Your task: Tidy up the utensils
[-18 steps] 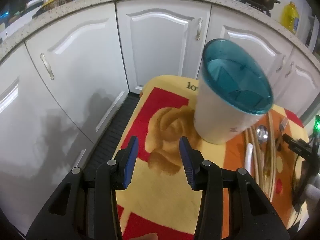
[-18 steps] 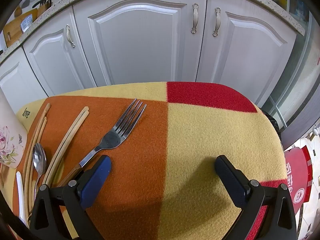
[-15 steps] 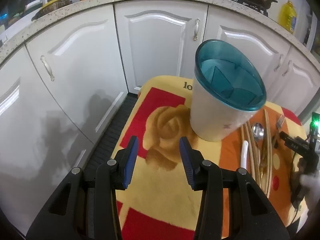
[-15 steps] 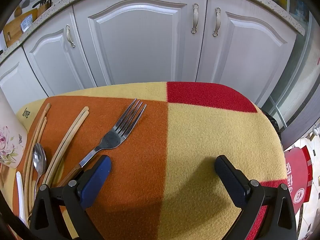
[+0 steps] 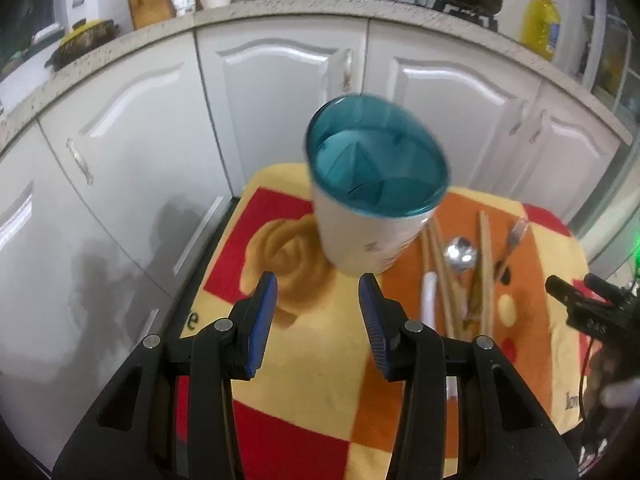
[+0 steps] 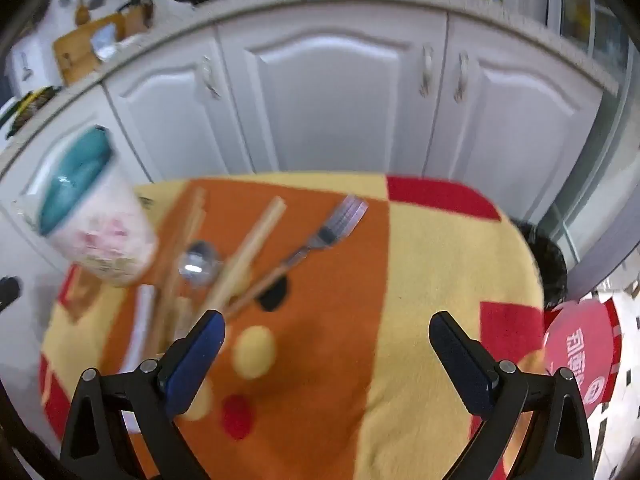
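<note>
fork point(image 6: 320, 240) beyond open right claw point(image 6: 326, 354) (untouched)

A: Utensil holder point(image 5: 372, 216) standing upright on the blanket: white body with a pink flower print, teal lining, divided inside, nothing in it.

B: And just right of the holder?

A: Everything lies flat, side by side. A white-handled piece point(image 5: 429, 294) nearest the holder's base, then wooden chopsticks point(image 5: 442, 264), a metal spoon point(image 5: 461, 254) bowl up, and another chopstick pair point(image 5: 485, 264).

B: The fork point(image 6: 320, 240)?

A: Farthest from the holder, wooden handle, tines pointing away toward the cabinets, angled across the orange patch.
</note>
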Motion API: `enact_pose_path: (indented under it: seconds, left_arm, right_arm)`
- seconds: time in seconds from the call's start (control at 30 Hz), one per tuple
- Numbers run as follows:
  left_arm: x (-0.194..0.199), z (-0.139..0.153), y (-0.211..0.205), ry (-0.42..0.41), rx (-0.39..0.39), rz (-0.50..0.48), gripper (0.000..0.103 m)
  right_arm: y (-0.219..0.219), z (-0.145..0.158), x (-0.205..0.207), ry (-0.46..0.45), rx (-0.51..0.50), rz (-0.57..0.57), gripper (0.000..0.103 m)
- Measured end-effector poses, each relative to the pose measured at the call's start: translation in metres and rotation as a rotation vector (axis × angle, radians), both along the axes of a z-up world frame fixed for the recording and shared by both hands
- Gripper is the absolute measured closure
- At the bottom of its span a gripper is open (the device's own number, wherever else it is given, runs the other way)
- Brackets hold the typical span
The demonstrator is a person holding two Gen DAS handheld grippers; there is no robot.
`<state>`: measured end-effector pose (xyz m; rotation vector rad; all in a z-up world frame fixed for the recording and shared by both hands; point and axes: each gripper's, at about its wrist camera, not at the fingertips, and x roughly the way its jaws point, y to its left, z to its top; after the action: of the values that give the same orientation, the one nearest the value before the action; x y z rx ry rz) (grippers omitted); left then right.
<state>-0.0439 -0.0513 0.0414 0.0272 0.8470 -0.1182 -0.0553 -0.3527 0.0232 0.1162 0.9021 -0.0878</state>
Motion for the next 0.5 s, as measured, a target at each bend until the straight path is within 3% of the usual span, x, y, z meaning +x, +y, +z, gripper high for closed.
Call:
enact_pose_path:
  seconds: [0.27, 0.5]
  left_arm:
    - [-0.014, 0.031, -0.018, -0.078, -0.016, -0.052, 0.061]
    - [-0.022, 0.049, -0.025, -0.116, -0.025, -0.070, 0.062]
  right_arm:
    - [0.031, 0.063, -0.035, -0.171, -0.019, 0.079, 0.001]
    - [0.043, 0.089, -0.047, -0.226, -0.042, 0.095, 0.001]
